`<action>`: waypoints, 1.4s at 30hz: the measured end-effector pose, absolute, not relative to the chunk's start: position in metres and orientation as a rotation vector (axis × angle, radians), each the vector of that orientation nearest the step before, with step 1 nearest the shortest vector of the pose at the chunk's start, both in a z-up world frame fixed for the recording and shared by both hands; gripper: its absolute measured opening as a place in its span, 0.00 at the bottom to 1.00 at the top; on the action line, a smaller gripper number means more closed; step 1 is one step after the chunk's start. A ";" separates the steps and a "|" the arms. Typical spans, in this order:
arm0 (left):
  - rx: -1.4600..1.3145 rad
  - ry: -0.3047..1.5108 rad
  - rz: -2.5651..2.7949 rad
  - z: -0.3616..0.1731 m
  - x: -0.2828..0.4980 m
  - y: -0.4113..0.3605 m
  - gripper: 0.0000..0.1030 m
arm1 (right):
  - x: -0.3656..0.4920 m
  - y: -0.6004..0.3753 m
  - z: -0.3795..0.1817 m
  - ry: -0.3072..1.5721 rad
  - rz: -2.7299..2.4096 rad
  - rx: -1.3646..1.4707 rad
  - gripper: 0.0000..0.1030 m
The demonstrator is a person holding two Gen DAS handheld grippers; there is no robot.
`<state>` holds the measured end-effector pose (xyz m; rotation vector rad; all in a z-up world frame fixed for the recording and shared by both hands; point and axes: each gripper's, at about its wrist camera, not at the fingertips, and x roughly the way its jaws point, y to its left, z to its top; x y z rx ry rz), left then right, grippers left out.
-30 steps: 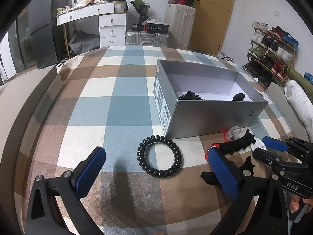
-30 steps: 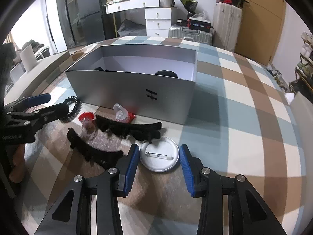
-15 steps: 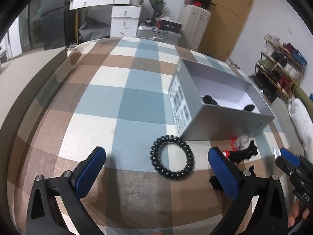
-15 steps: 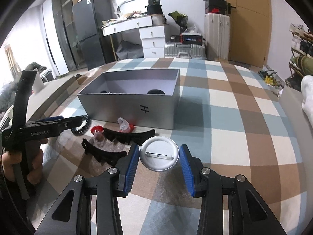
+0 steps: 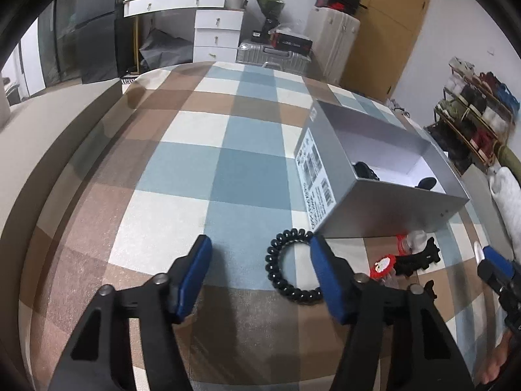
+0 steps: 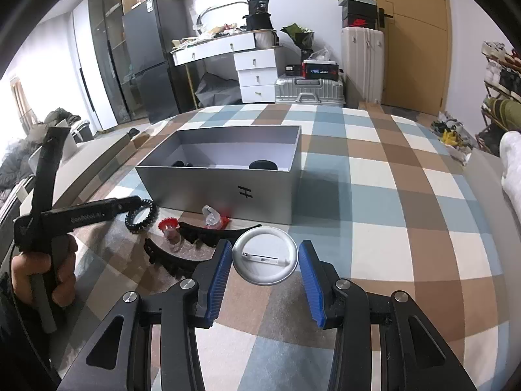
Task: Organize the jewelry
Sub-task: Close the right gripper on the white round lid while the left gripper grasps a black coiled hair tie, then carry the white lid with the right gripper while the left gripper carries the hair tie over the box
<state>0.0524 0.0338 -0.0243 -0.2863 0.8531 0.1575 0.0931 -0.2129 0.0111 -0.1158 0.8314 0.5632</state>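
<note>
A black spiral hair tie (image 5: 286, 267) lies on the checked cloth in front of the grey box (image 5: 384, 210). My left gripper (image 5: 260, 277) is open over it, with the right pad covering part of the ring. The hair tie also shows in the right wrist view (image 6: 141, 216). My right gripper (image 6: 265, 265) is shut on a round white pin badge (image 6: 265, 255) and holds it above the cloth. The grey box (image 6: 224, 195) holds dark items inside. Two black hair claws (image 6: 208, 236) (image 6: 169, 257) and red-and-clear clips (image 6: 169, 228) lie in front of the box.
A checked cloth (image 5: 228, 169) covers the surface. The left hand and its gripper handle (image 6: 49, 228) show at the left of the right wrist view. Furniture, suitcases and a shoe rack stand far behind.
My left gripper has swung left and narrowed its jaws around the hair tie. My right gripper has lifted the pin badge higher above the cloth.
</note>
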 end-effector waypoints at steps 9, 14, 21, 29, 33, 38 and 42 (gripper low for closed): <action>-0.249 0.867 0.144 -0.024 0.055 0.032 0.34 | 0.090 -0.208 0.020 0.817 0.579 -0.125 0.40; -0.089 0.905 0.155 -0.026 0.060 0.017 0.29 | 0.088 -0.207 0.024 0.808 0.581 -0.126 0.40; -0.039 0.901 0.106 -0.025 0.059 0.013 0.05 | 0.087 -0.206 0.022 0.815 0.591 -0.124 0.40; -0.081 0.837 0.083 -0.014 0.049 0.016 0.05 | 0.088 -0.205 0.016 0.825 0.603 -0.113 0.40; -0.089 0.802 0.073 -0.008 0.046 0.013 0.05 | 0.089 -0.205 0.014 0.830 0.603 -0.114 0.40; -0.106 0.741 0.061 0.004 0.044 0.015 0.05 | 0.088 -0.205 0.017 0.821 0.605 -0.114 0.40; -0.115 0.679 0.054 0.016 0.044 0.016 0.05 | 0.090 -0.203 0.022 0.803 0.608 -0.119 0.40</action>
